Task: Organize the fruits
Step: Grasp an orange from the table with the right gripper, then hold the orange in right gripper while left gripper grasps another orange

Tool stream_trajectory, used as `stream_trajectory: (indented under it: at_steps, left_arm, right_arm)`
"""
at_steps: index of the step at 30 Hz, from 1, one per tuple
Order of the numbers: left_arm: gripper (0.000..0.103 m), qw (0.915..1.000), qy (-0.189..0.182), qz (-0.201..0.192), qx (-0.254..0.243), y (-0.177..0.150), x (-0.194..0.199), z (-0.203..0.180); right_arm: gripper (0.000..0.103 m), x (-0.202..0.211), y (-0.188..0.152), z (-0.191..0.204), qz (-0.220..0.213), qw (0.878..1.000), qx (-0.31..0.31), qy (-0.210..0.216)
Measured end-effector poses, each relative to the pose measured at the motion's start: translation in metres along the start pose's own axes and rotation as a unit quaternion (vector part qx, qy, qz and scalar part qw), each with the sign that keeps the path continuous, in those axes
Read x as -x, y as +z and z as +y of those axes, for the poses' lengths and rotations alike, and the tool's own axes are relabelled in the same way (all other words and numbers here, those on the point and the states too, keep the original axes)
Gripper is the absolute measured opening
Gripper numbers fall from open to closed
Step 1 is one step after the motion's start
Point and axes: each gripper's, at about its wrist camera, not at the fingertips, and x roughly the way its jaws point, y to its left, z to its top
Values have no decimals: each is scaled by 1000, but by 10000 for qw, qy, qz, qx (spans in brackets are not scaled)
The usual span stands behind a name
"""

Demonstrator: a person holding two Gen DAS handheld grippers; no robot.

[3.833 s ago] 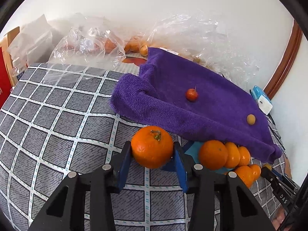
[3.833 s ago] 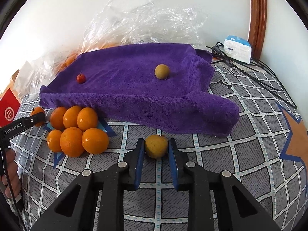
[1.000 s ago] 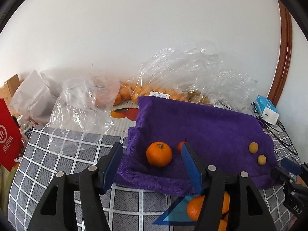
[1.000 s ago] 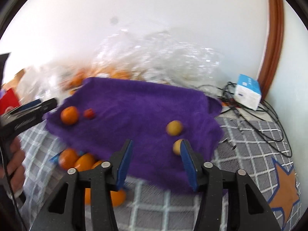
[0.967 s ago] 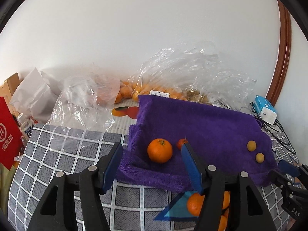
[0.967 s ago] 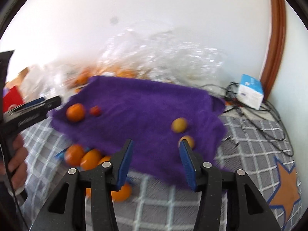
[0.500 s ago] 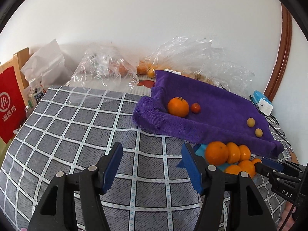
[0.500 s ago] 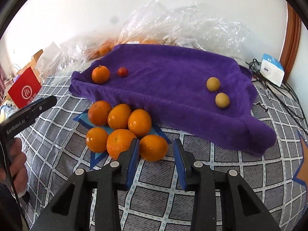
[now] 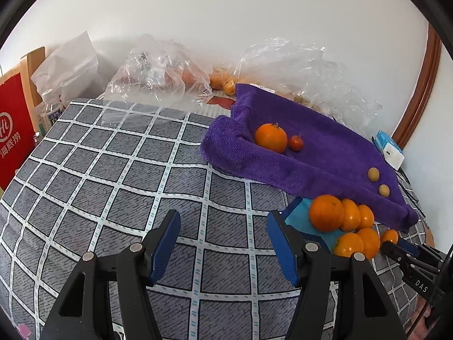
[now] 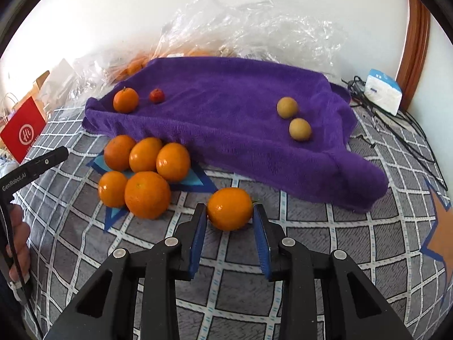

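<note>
Orange skin fills the gap between my right gripper (image 10: pixel 228 231) pads now: its jaws have just been closing, and the loose orange (image 10: pixel 230 208) on the checked tablecloth (image 10: pixel 325 243) sits squarely between them, the left pad touching its side and the right pad at its edge, so I read this as a grip just taking hold, though I cannot be sure both pads are pressing yet. Half a second back those jaws were wider and the fruit lay a little beyond the tips. That orange rests apart from the orange cluster (image 10: pixel 143 170), which lies at about ten o'clock from it, against the front fold of the purple towel (image 10: pixel 226 104). On the towel one orange (image 10: pixel 125 100) and a small red fruit (image 10: pixel 156 95) lie at the left, and two yellow-brown fruits (image 10: pixel 294 119) at about one o'clock. My left gripper (image 9: pixel 223 243) stands half open and empty over bare cloth, having dropped from the towel where it left its orange a second ago; the cluster lies at its two o'clock. For the sorting, I judge the next orange is about to travel to join the one on the towel.
</note>
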Motion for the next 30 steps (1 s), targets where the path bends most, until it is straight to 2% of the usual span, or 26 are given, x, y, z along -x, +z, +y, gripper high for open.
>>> stream_trajectory:
  at_steps: [9,14,17,20,22,25,28,30]
  left_arm:
    - [61,9996,-97,264,-32,-3,-7,-1]
    - [61,9990,-90,396,-211,-1,-10,-4]
    - [59,9989,-272,381,-21,2,-9,3]
    - [56,9987,-280,428,17,4,-5,2]
    - [56,9973,-572,438,-115,8,2,-9]
    - [59,9947,-799,377,-531,15,8,-39]
    - [59,9919,-843,450,-832,16,2,-63]
    - [59,9913,-893,512,-820,15,-7,-72]
  right_arm:
    - [34,-14,8,-1,21,10000,-20,-35]
    - [33,-6,5,-4,-211,9997,-44,-114]
    - [33,4,1,-9,-406,9987,-100,-300]
    - [33,12,-2,-16,-461,9980,-136,-401]
    - [33,16,-5,-22,-488,9976,-164,-472]
    - [33,16,-8,-28,-474,9971,-212,-551]
    - [33,14,-8,-33,-423,9969,-296,-594]
    - [33,14,-9,-36,-419,9968,-357,-585]
